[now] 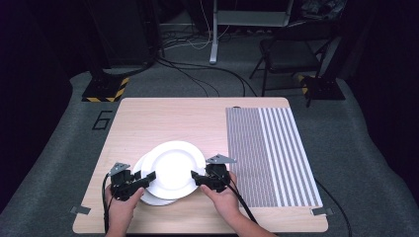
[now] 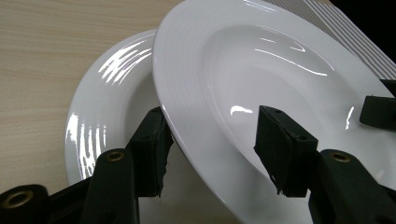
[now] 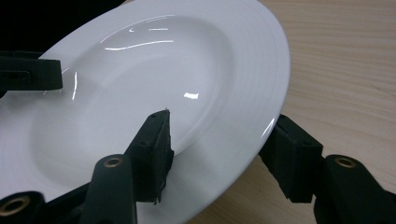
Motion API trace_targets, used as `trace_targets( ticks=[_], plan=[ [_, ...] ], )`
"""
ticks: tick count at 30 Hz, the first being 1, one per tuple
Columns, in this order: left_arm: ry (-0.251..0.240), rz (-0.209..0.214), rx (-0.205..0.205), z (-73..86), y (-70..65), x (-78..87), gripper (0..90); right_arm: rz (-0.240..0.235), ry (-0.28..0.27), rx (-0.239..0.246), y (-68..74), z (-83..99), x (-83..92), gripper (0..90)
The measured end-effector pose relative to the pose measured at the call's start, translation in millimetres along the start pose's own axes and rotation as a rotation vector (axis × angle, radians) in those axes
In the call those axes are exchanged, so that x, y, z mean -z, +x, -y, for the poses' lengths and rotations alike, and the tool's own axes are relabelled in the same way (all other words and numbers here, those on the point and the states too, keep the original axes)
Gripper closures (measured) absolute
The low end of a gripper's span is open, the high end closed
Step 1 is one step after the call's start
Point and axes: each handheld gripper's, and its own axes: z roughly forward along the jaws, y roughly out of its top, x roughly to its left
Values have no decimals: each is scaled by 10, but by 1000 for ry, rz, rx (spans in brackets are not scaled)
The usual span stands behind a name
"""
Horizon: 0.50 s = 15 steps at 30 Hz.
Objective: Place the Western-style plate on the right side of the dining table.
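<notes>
Two glossy white ceramic deep plates are stacked offset at the near-left of the table. The upper white plate (image 1: 174,168) is laid partly over the lower white plate (image 1: 157,197), whose rim is exposed on the left and near sides. Both plates are seen empty; only light reflections are visible in the wells.

The left gripper (image 1: 140,181) is set at the left edge of the upper plate. In the left gripper view, the rim of that plate (image 2: 261,84) is straddled by the jaws: one pad is under the rim, over the lower plate (image 2: 107,102), and the other is above the well. A gap is visible at each pad, so the jaws are released, nothing clamped.

The right gripper (image 1: 199,178) is set at the right edge of the upper plate. In the right gripper view, the plate rim (image 3: 154,79) is bracketed by spread jaws, one pad over the well, one outside beside the rim. No pressing is visible; the jaws are released.

The light wood-grain tabletop (image 1: 163,121) is partly covered at the right by a grey-and-white striped mat (image 1: 269,153). Beyond the far edge, grey carpet (image 1: 59,128), black cables (image 1: 197,74), a black folding chair (image 1: 289,57) and a yellow-black striped stand base (image 1: 104,89) are seen in a dark room.
</notes>
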Motion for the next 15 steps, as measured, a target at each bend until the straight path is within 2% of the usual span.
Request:
trace_targets(
  ticks=[3, 12, 15],
  plan=[
    [-2, -22, -24, 2, -40, 1, 457, 13, -1, 3, 20, 5, -4, 420],
    [-19, -40, -66, -2, -100, 7, 445, 43, 1, 14, 29, 8, -10, 414],
    [-32, -46, -77, -6, -122, 7, 440, 73, 3, 19, 49, 3, -9, 402]
  ],
)
